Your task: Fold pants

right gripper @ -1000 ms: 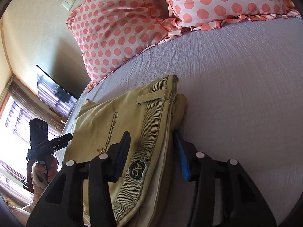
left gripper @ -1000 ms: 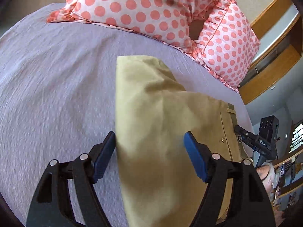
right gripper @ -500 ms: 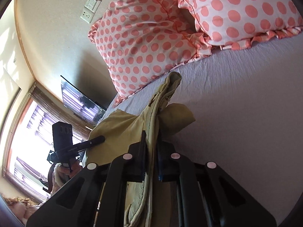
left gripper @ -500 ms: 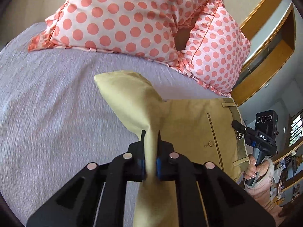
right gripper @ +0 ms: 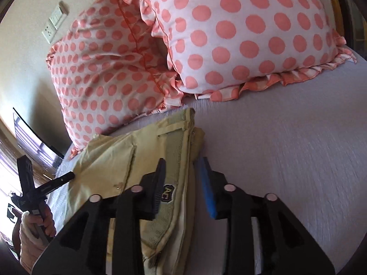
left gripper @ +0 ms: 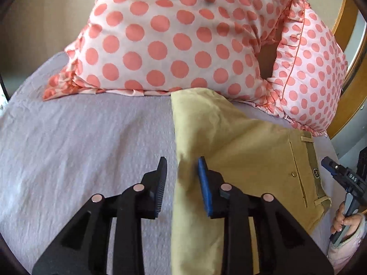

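Both grippers have let go since half a second ago: the left gripper (left gripper: pixel 181 178) and the right gripper (right gripper: pixel 181 178), then clenched on raised cloth, now stand with jaws released and the cloth settled flat again. Folded khaki cotton pants (left gripper: pixel 240 160) lie on the lilac textured bedsheet (left gripper: pixel 80 151), their far corner reaching the frilled pink polka-dot pillows (left gripper: pixel 172 41), which look nearer than before. From the left wrist view, the left gripper hovers low over the pants' left folded edge, which runs between its parted blue-padded fingers. From the right wrist view, the right gripper straddles the olive ribbed waistband (right gripper: pixel 181 151) with its badge; whether either pad touches the fabric is hard to tell. Each camera sees the other gripper at the pants' opposite end.
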